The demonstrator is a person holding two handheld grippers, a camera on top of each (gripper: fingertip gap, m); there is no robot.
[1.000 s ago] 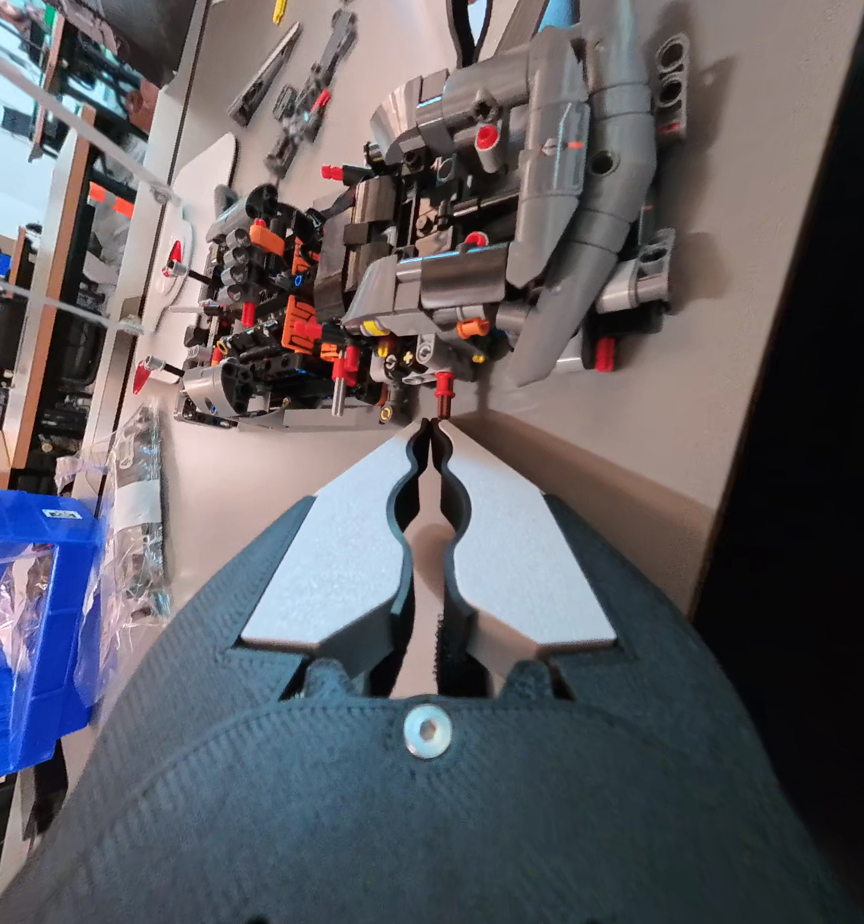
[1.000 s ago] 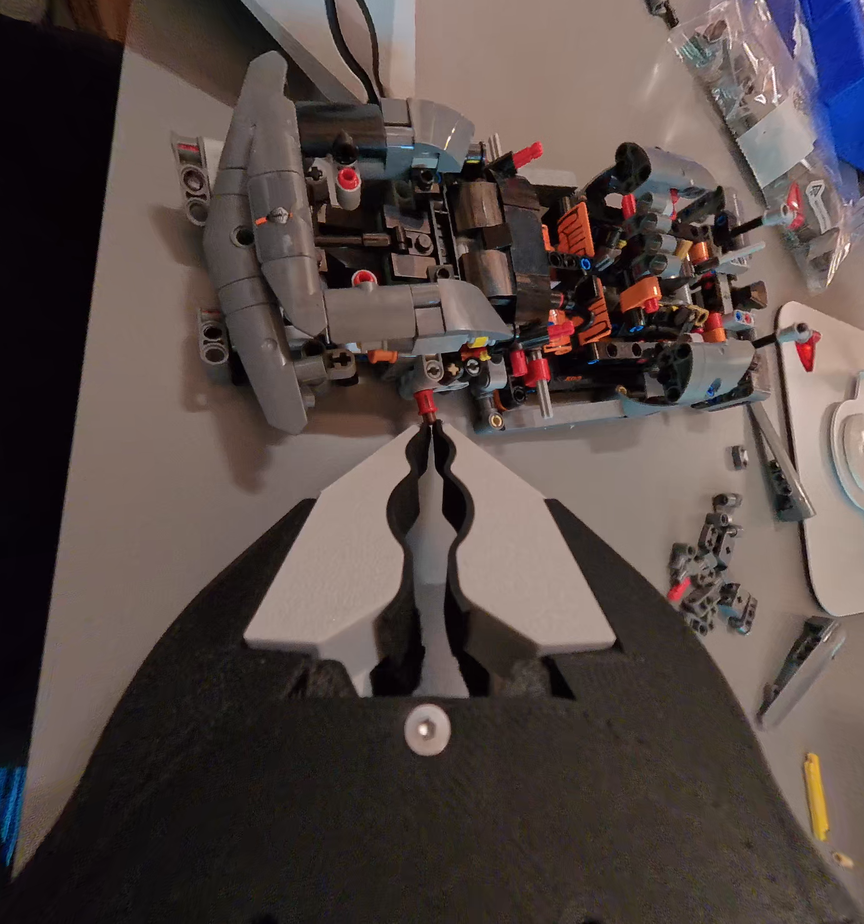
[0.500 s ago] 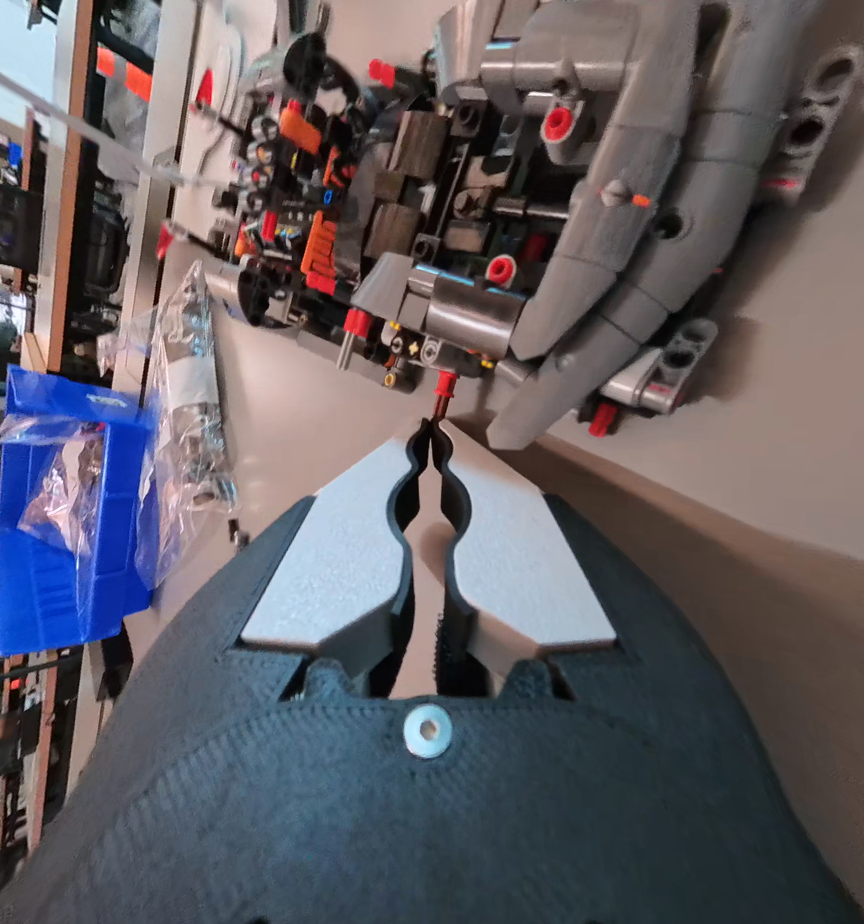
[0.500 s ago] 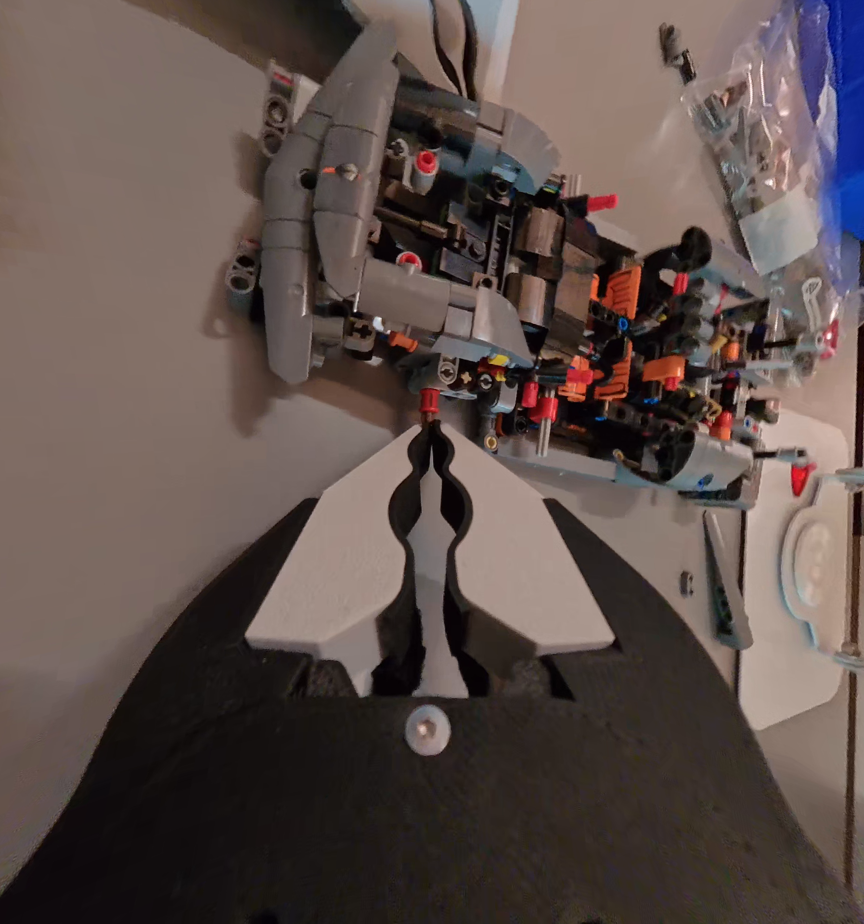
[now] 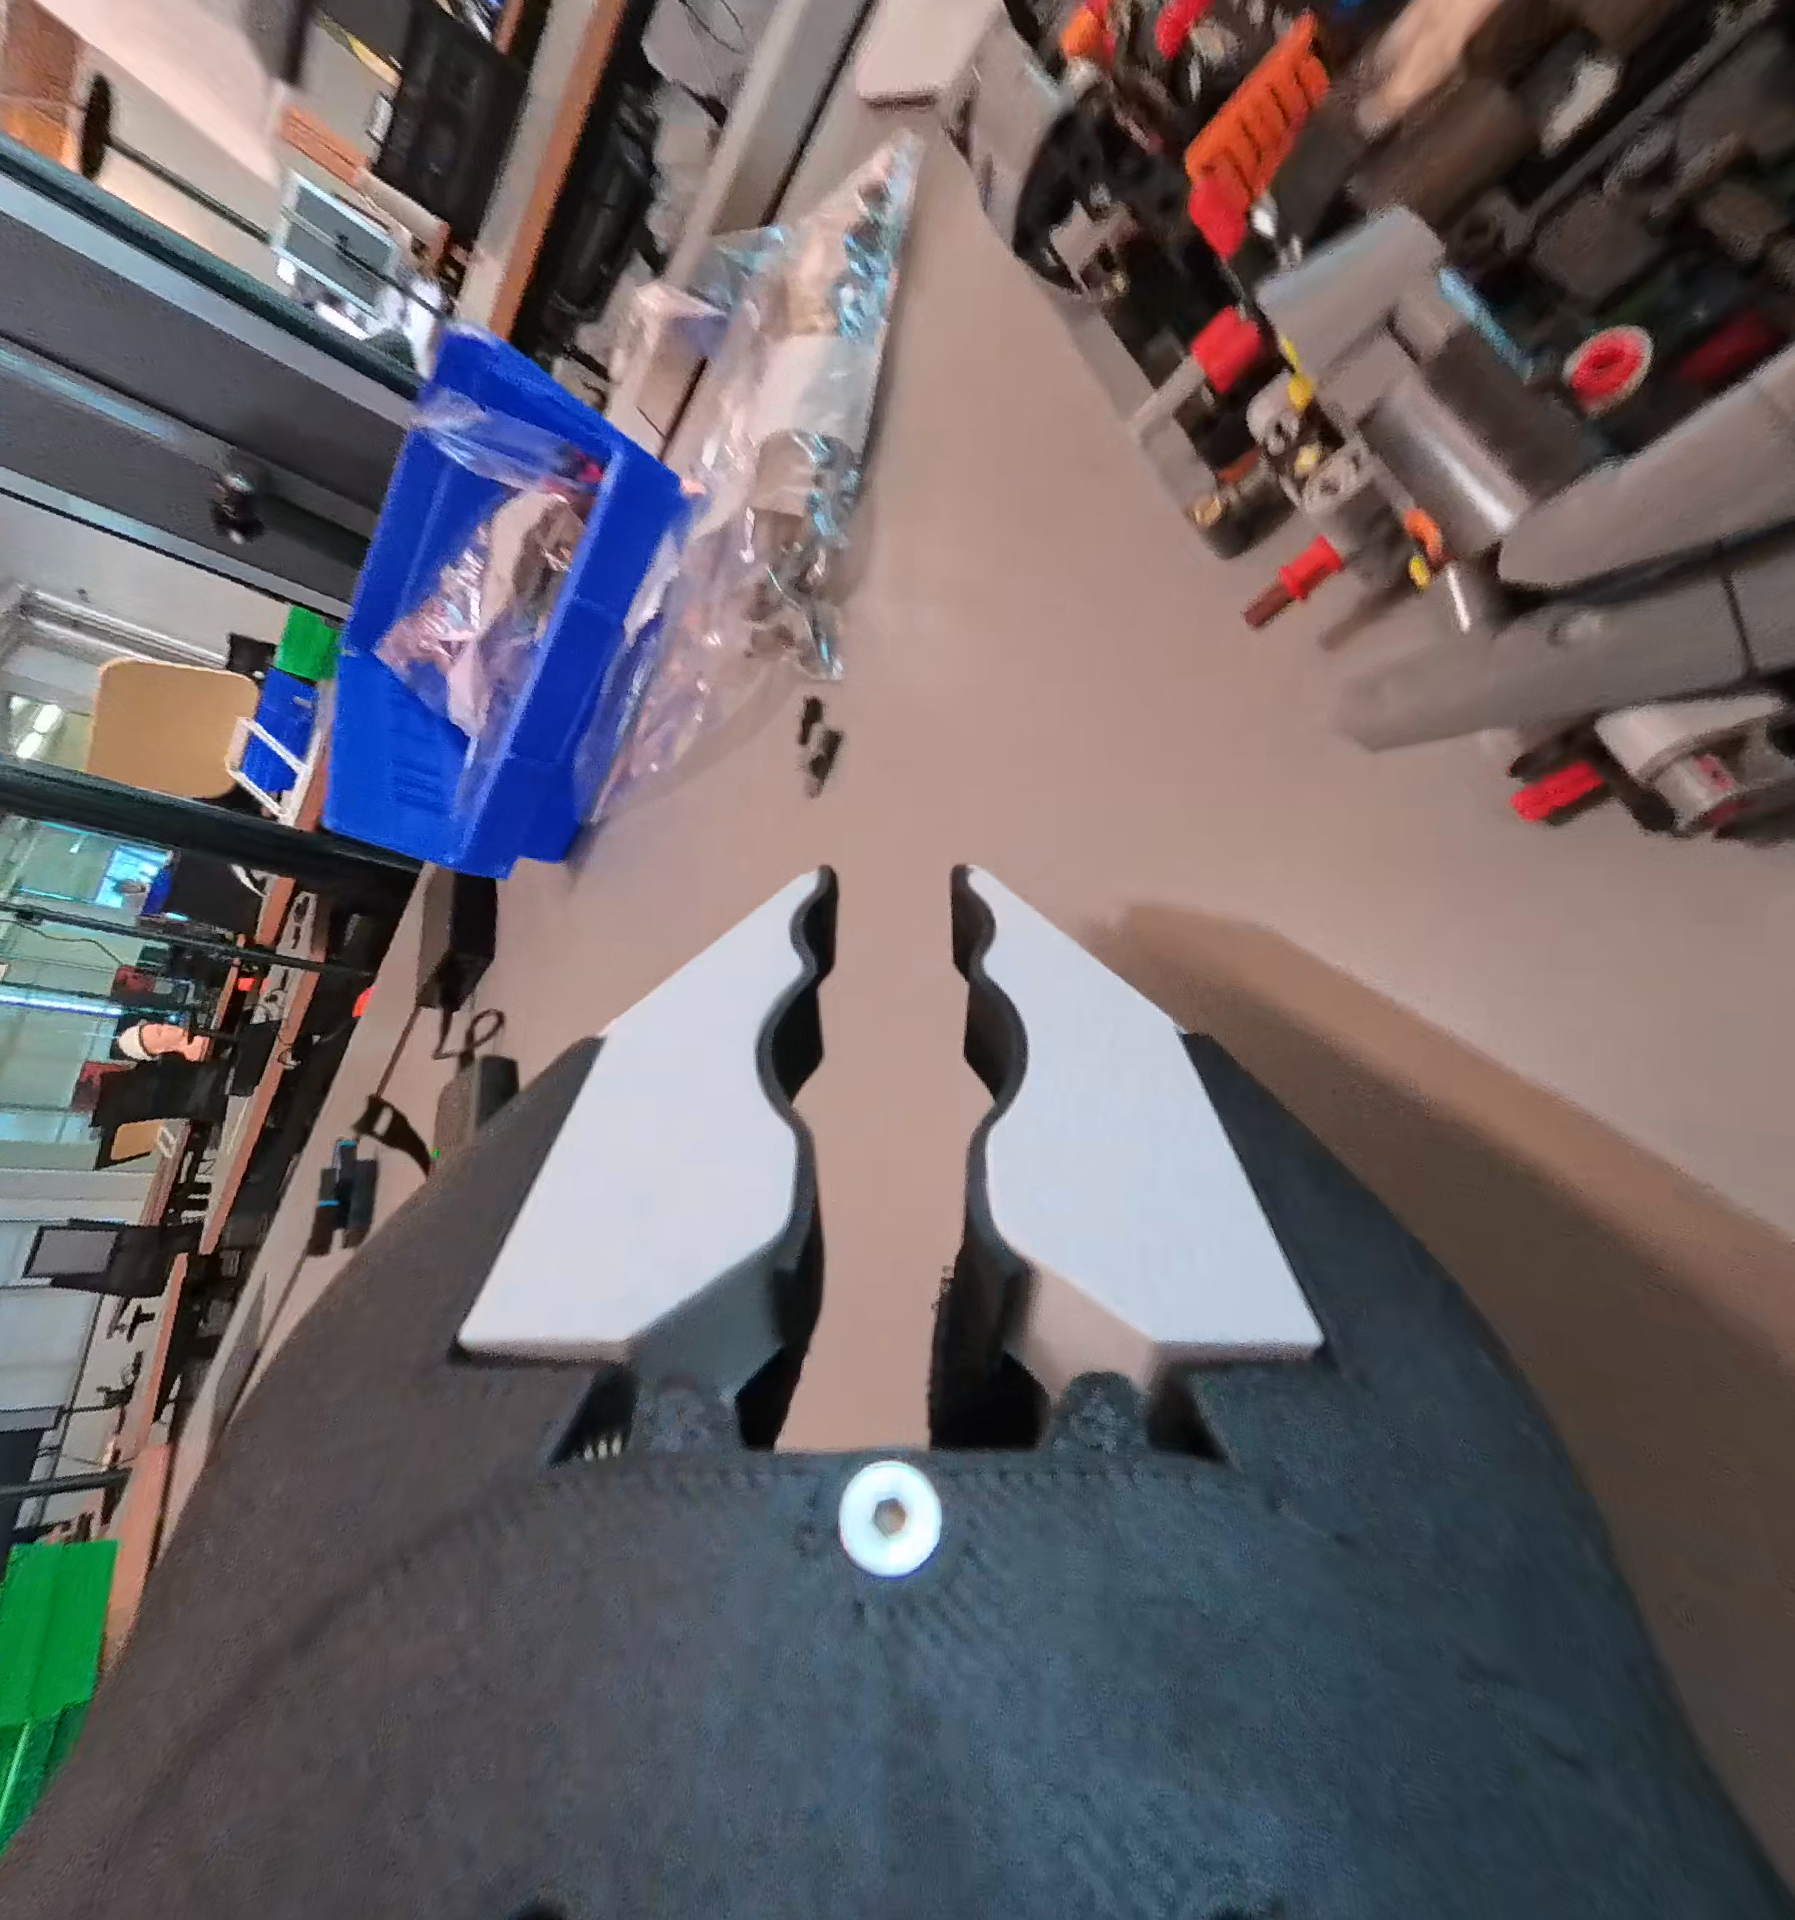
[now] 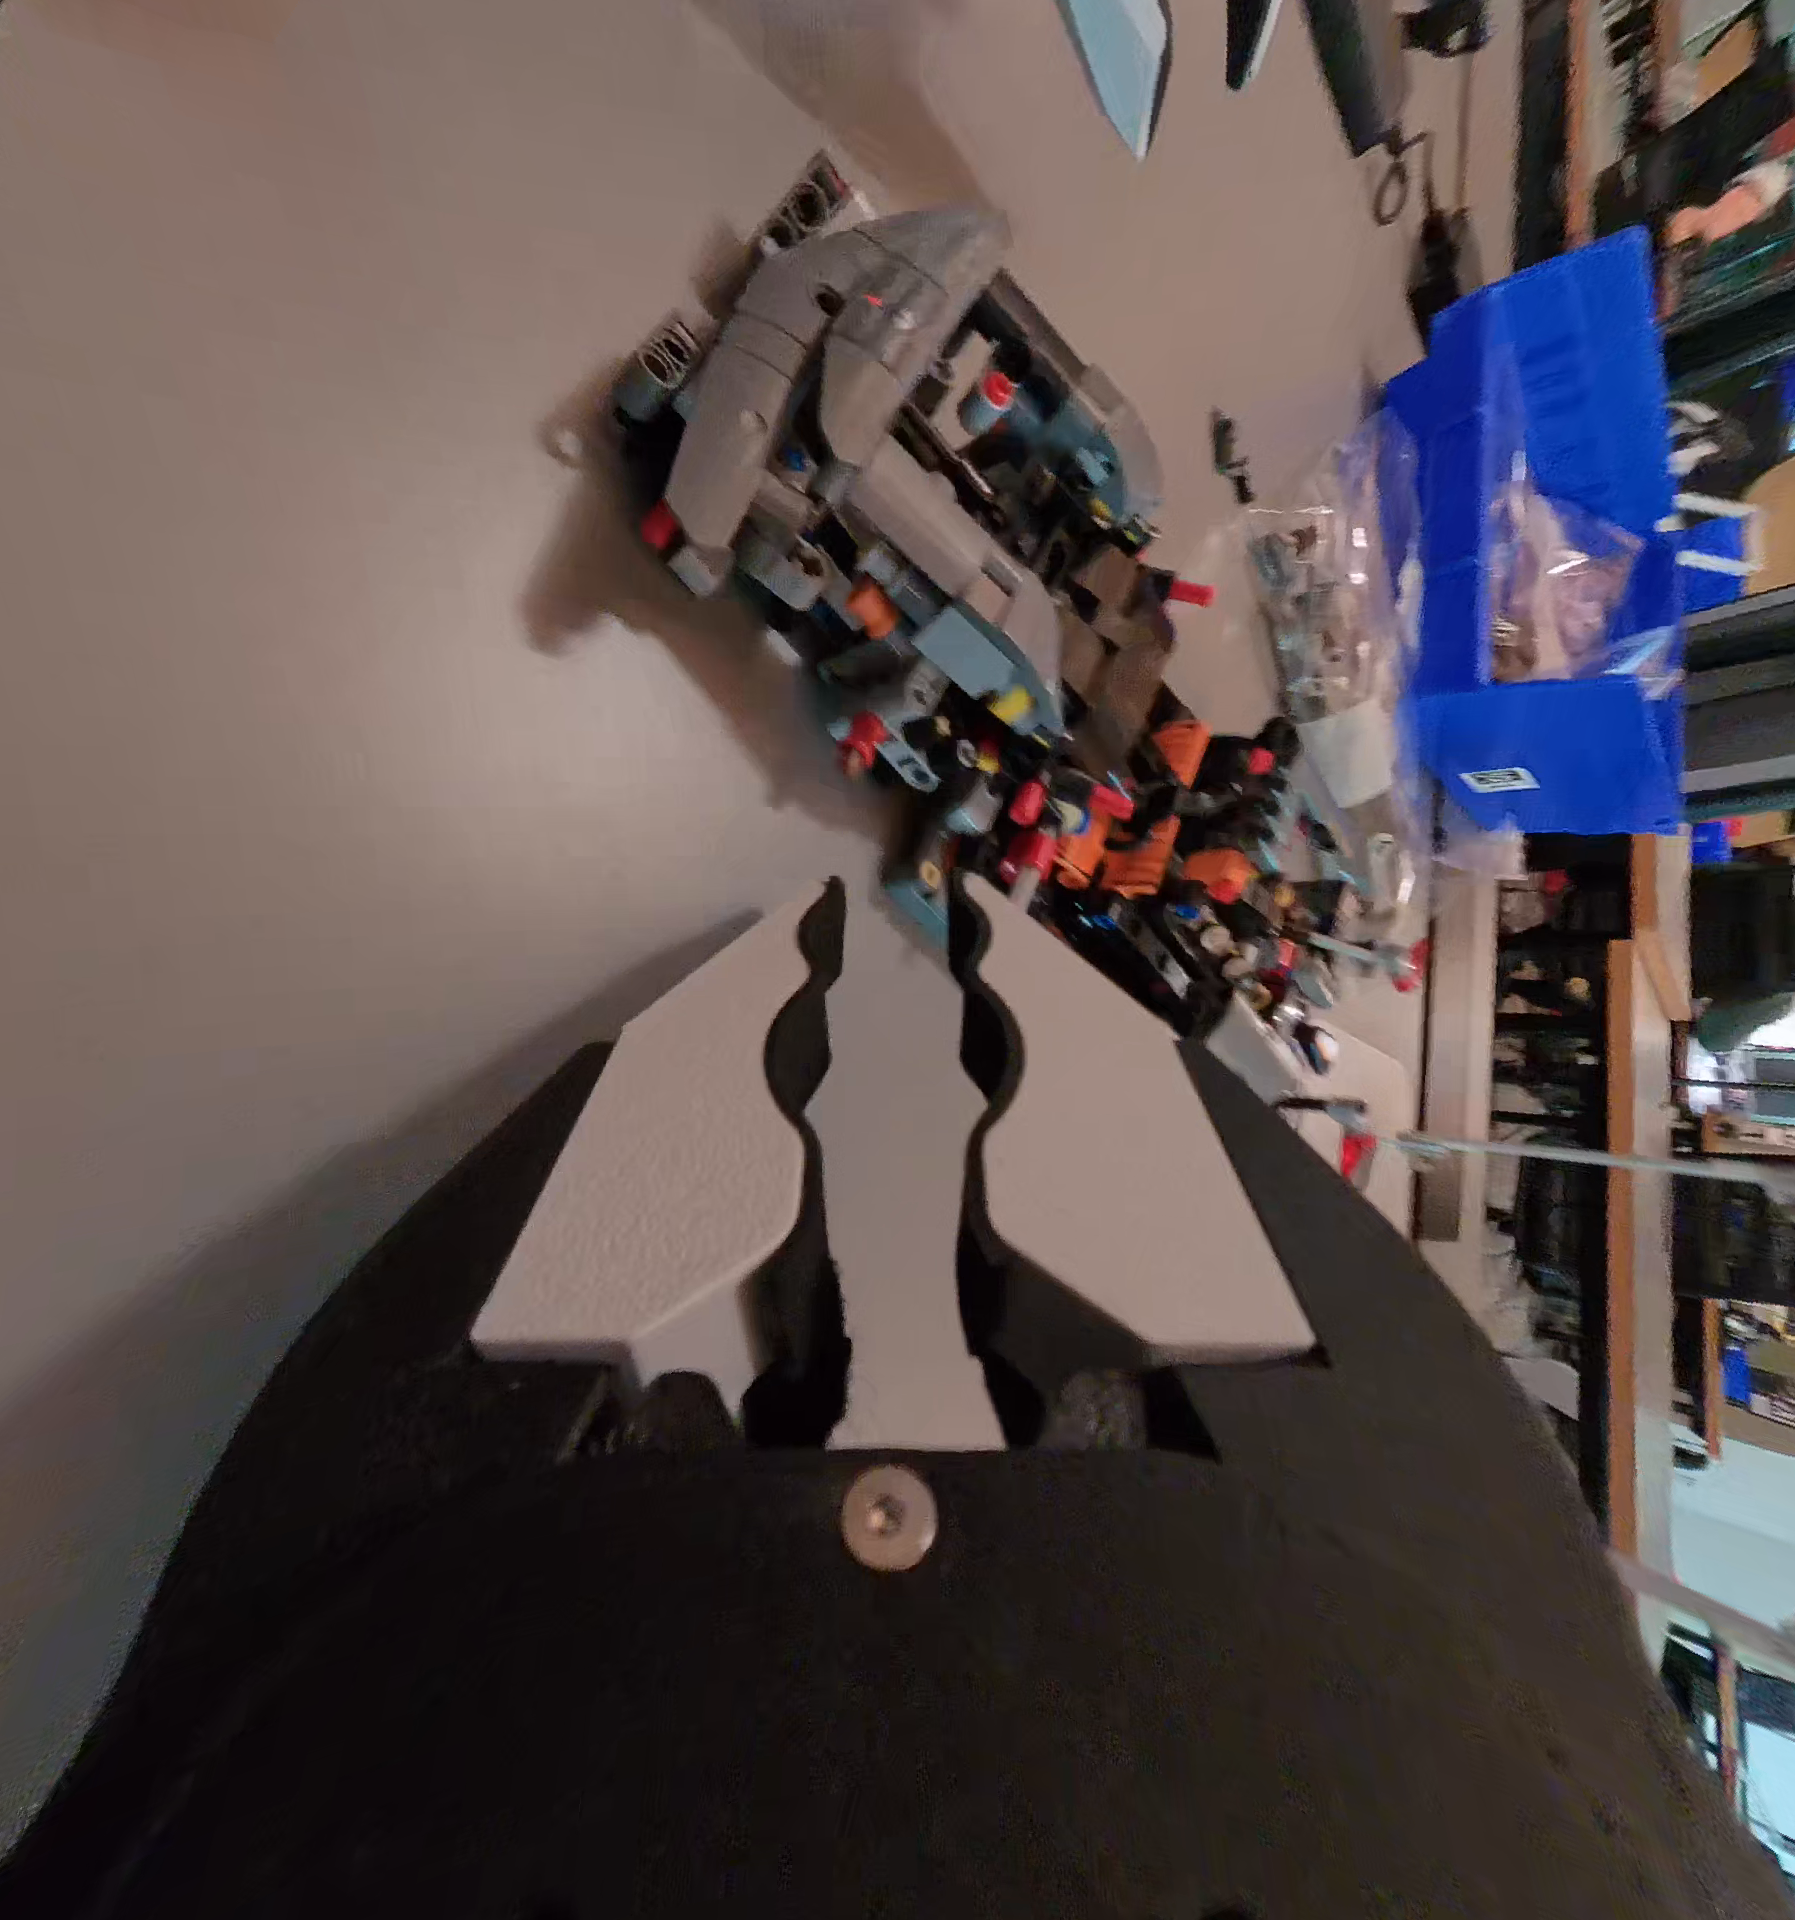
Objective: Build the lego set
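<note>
Left wrist view: left gripper over bare tabletop, fingers parted, nothing between the pads. Ahead and to the left, blue bin at the table's far edge, holding a crumpled clear plastic bag; contents of that bag too blurred to tell. Just beside the bin, on the table, a second clear bag of small parts, grey pieces showing through the film. Two small dark loose pieces between that bag and the fingertips. At upper right, grey brick-built model with red, orange and black parts, well apart from the fingertips; short red pin sticking out of its near side.

Right wrist view: right gripper likewise spread, empty, pads clear of everything. Fingertips just short of the model's near lower corner, not touching. Blue bin at right, clear bags inside; bag of parts lying between bin and model.
</note>
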